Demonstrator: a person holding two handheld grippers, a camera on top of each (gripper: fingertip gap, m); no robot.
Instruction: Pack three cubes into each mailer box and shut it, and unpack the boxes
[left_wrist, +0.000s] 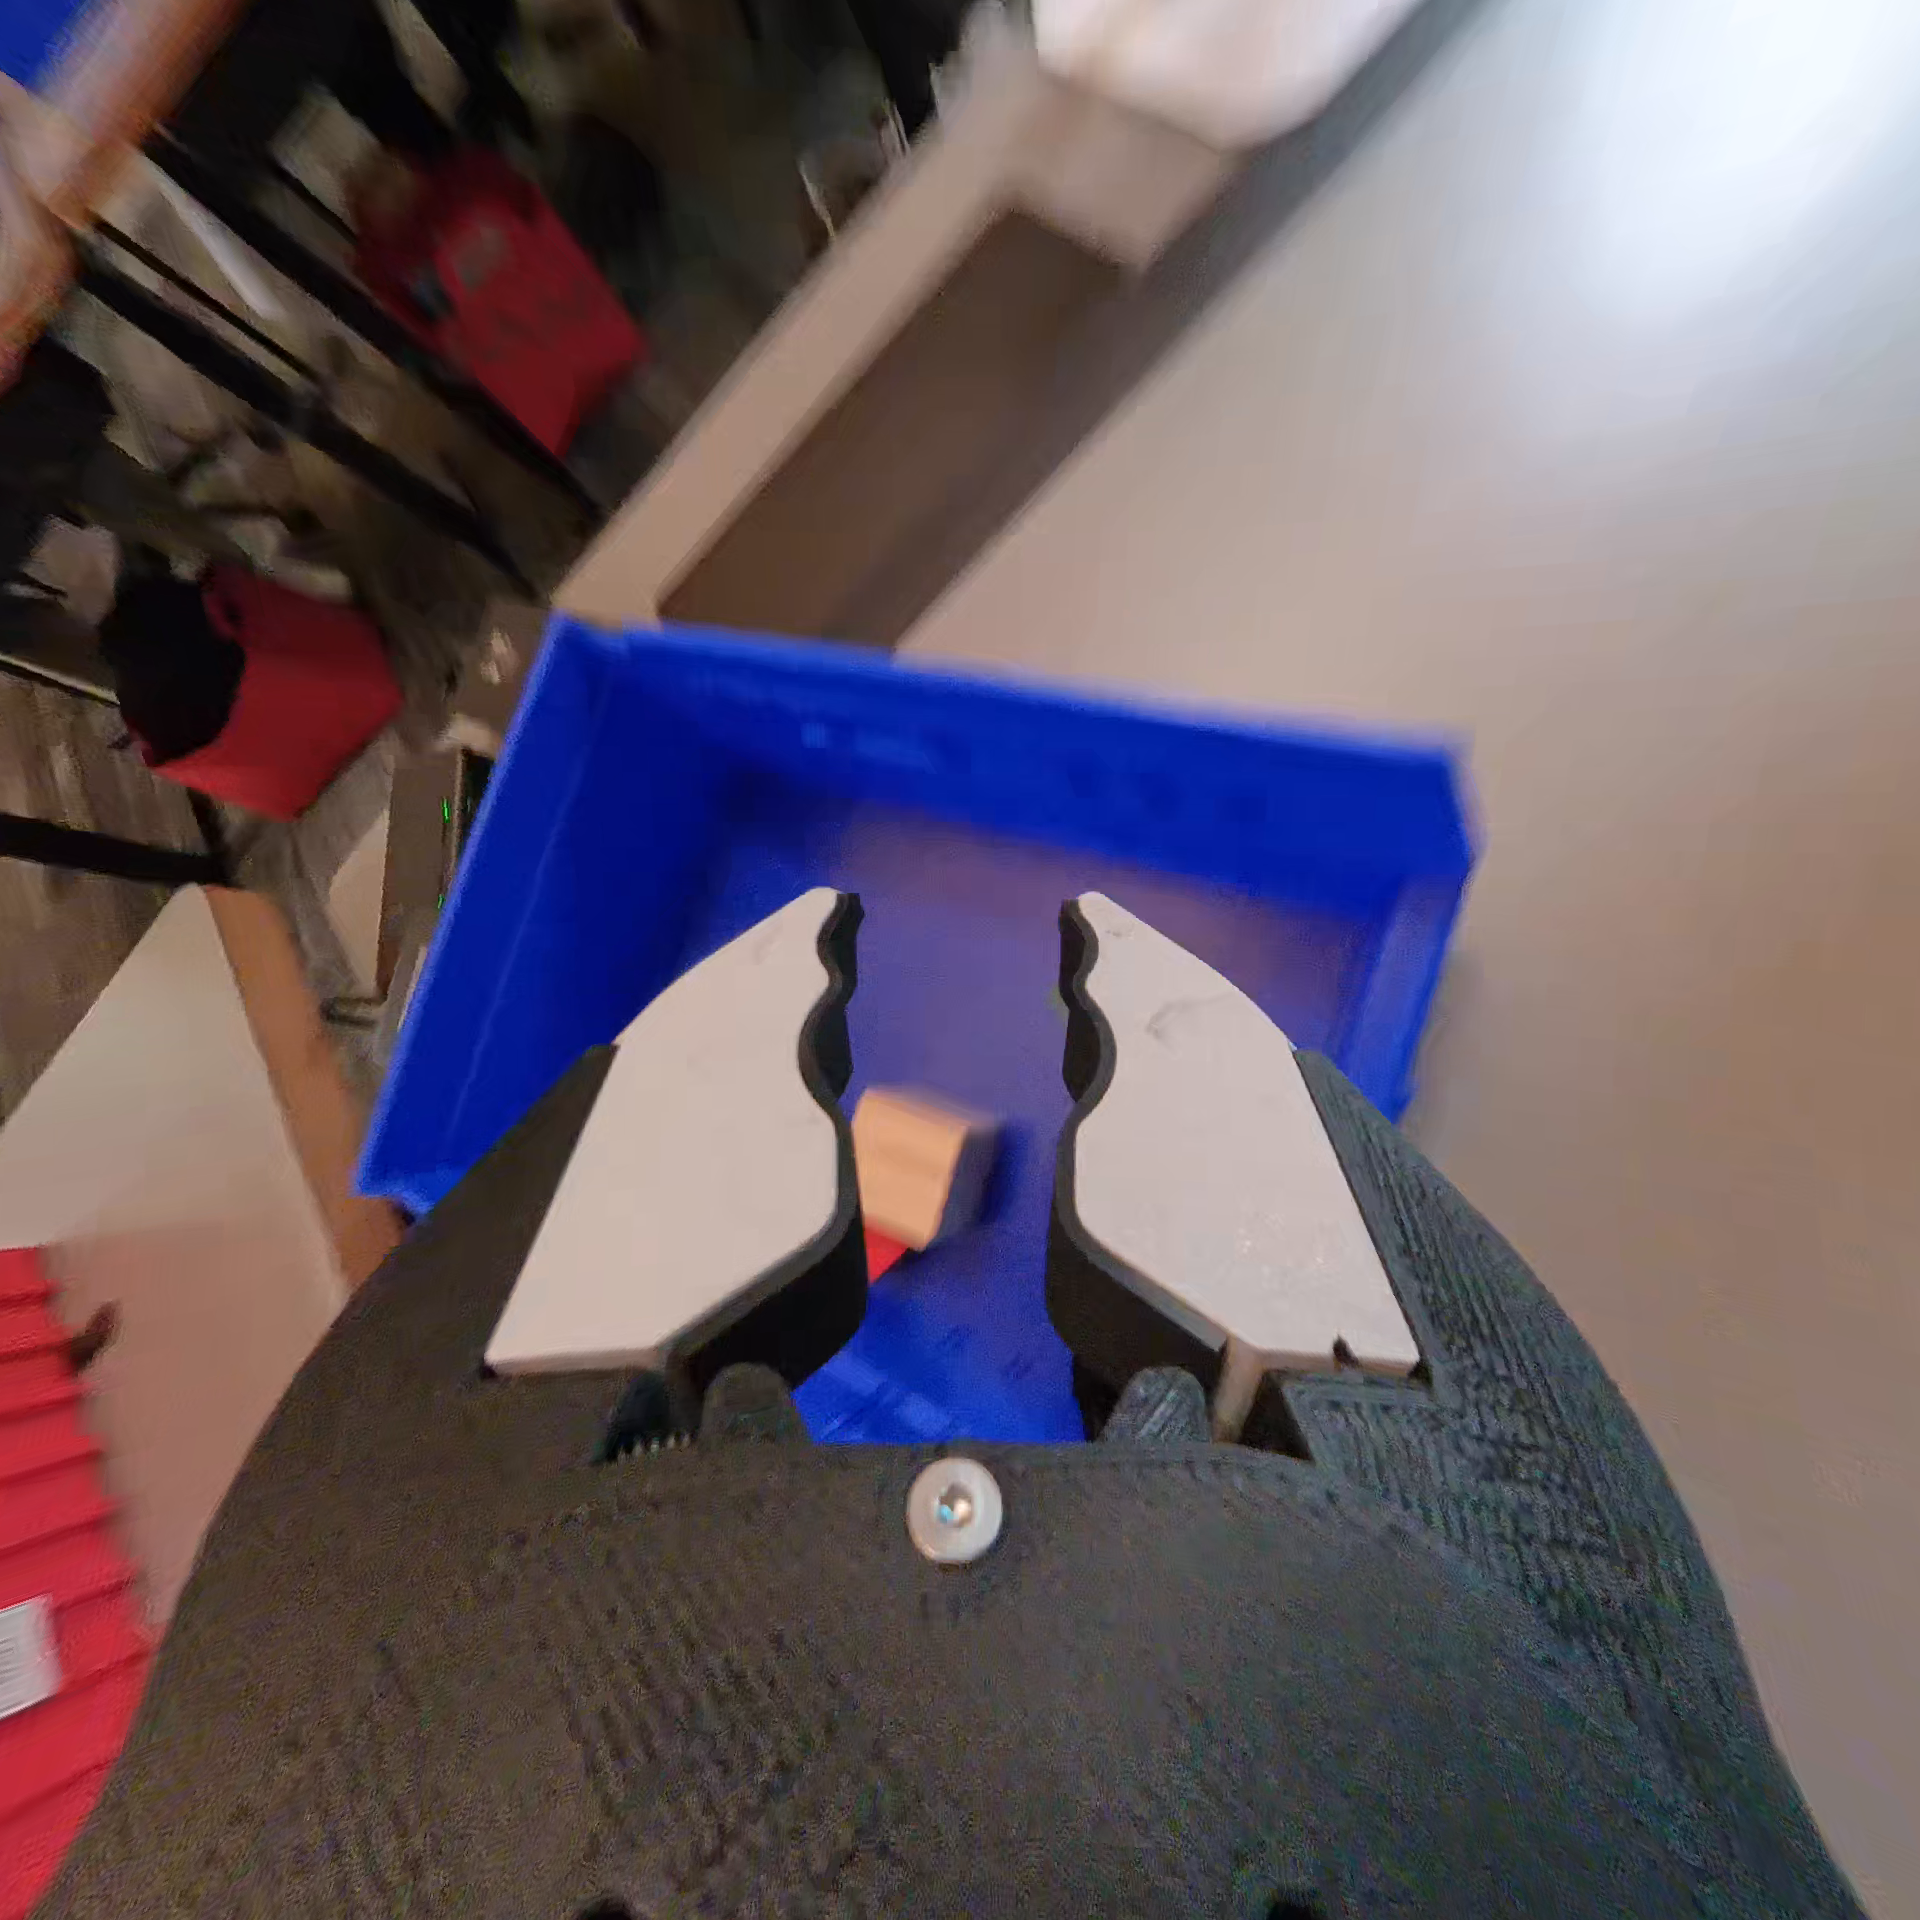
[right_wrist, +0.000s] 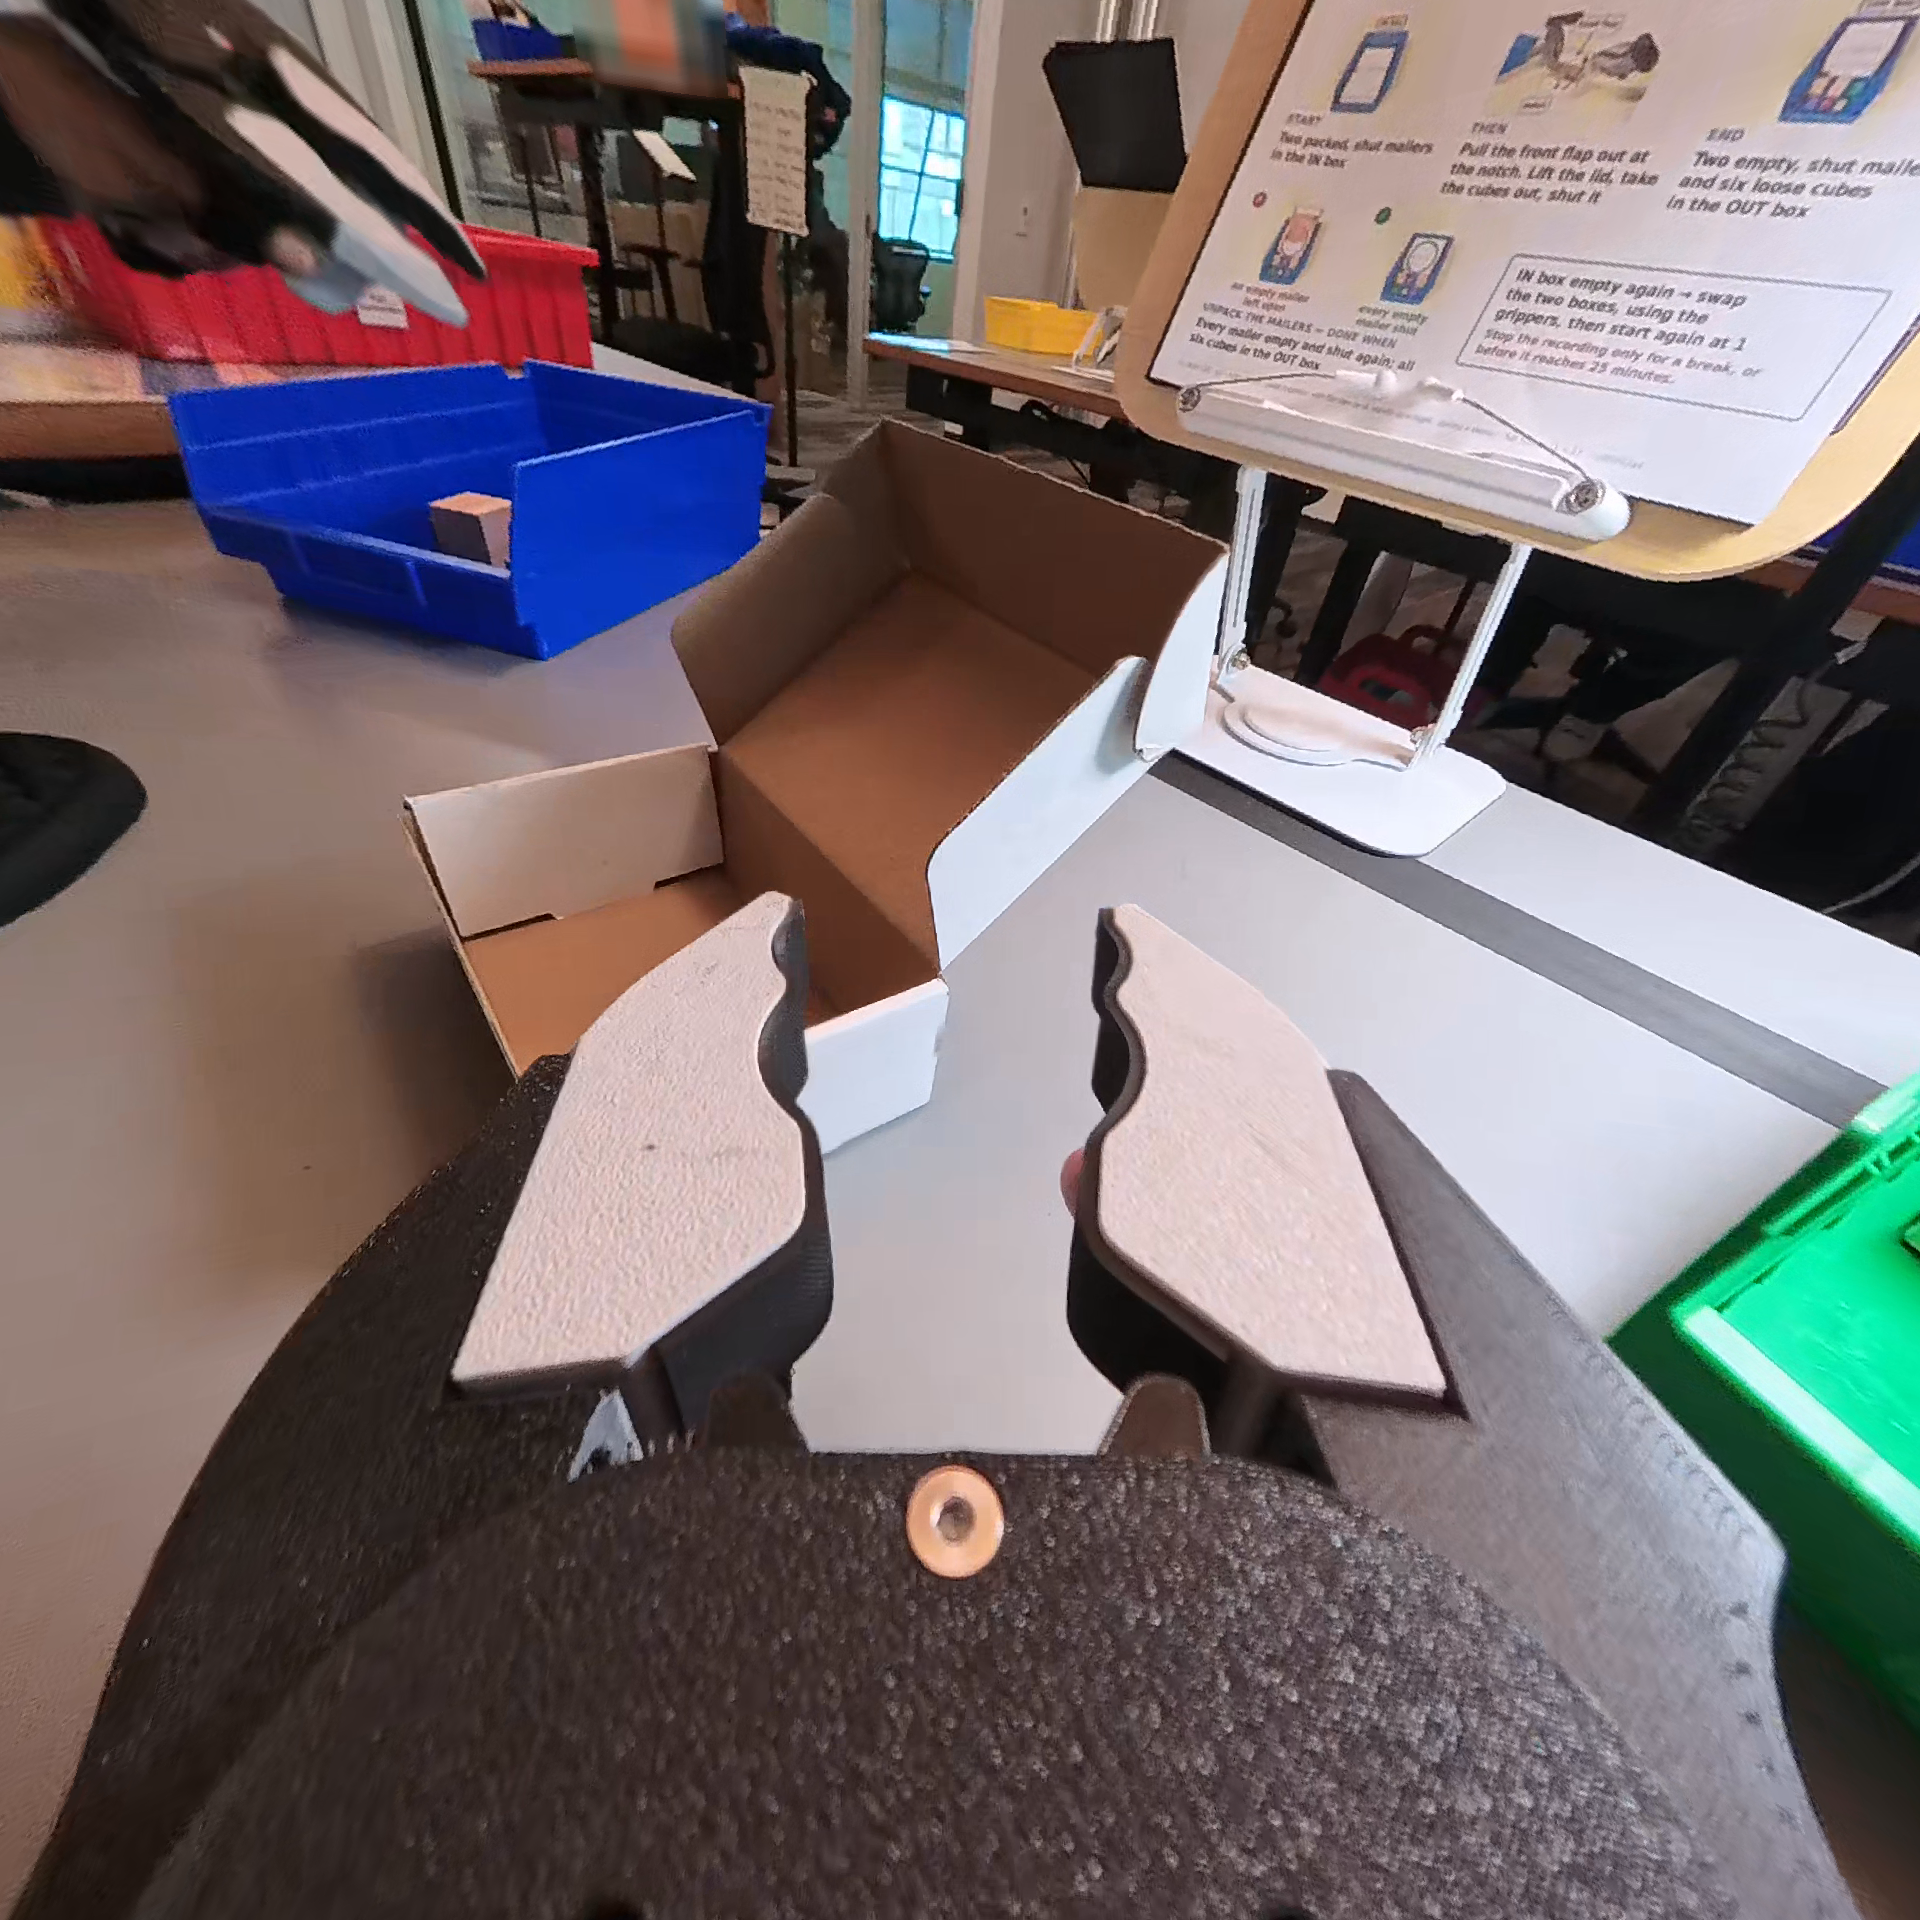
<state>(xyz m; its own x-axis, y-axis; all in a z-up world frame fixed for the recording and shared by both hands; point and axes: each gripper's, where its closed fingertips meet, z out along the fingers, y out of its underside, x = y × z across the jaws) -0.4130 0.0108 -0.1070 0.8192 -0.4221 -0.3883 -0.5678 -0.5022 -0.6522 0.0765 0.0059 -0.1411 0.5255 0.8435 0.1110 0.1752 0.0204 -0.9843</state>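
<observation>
Lay open on the grey table: a mailer box (right_wrist: 831, 790), white outside, brown cardboard inside, lid tipped back with side flaps spread, nothing visible within. Sat beyond it to the left, well apart: one pale wooden cube (right_wrist: 473, 527) in a blue bin (right_wrist: 416, 592), resting near the bin's low front wall.

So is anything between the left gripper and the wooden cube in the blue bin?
Nothing visible. The left gripper hangs open above the blue bin, and the wooden cube shows in the gap between its fingers, uncovered. The bin's top is open.
</observation>
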